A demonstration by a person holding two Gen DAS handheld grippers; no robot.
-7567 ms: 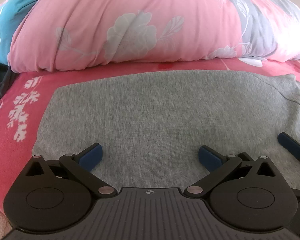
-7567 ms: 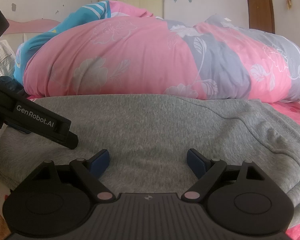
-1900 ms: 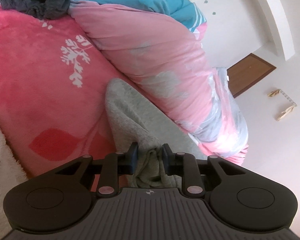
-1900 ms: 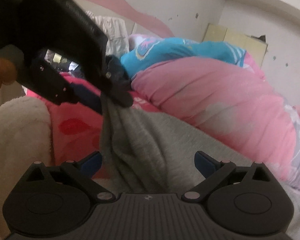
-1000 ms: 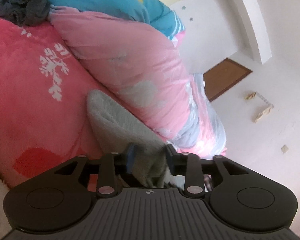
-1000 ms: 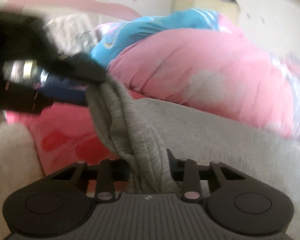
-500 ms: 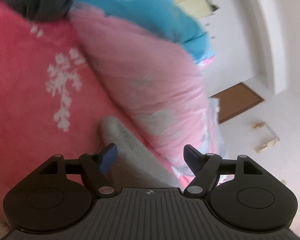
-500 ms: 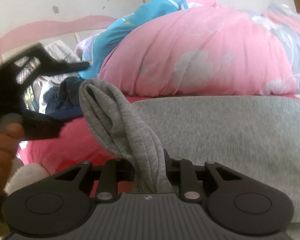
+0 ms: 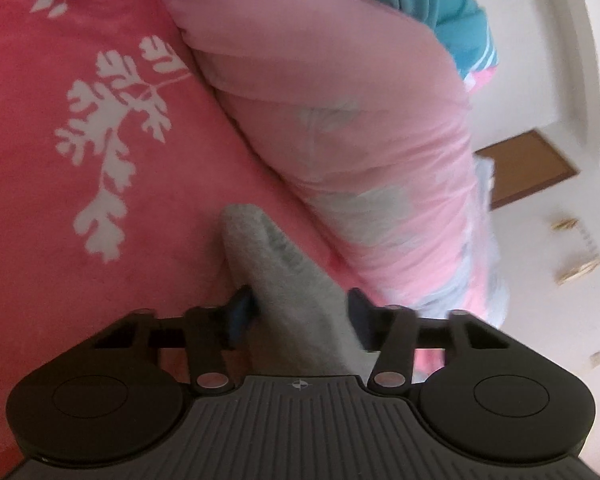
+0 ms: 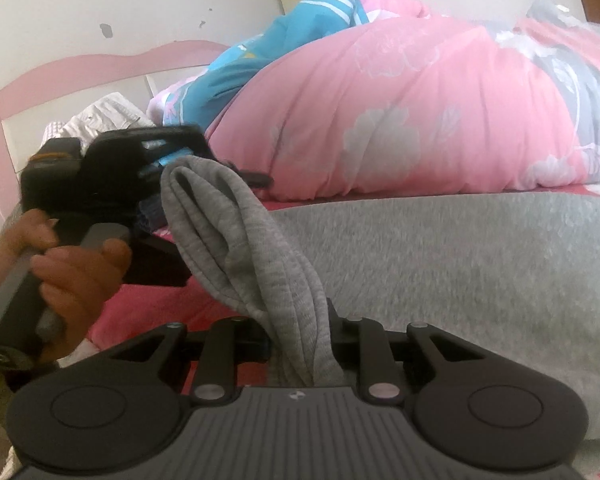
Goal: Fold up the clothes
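A garment (image 10: 460, 264) lies spread on a bedspread (image 9: 60, 160), its far edge running just before a rolled quilt (image 10: 400, 120) that lies across the bed behind it. A bunched end of the garment (image 10: 260, 264) rises from the right gripper (image 10: 298, 340), whose fingers close on it from both sides. To the left of that raised fold, a hand (image 10: 72, 268) holds the left gripper (image 9: 298, 312), which straddles another fold of the garment (image 9: 288, 296) between its fingers. A second quilt (image 10: 240, 68) sits behind and atop the rolled quilt, with a headboard (image 10: 80, 68) farther back at the left, against the wall
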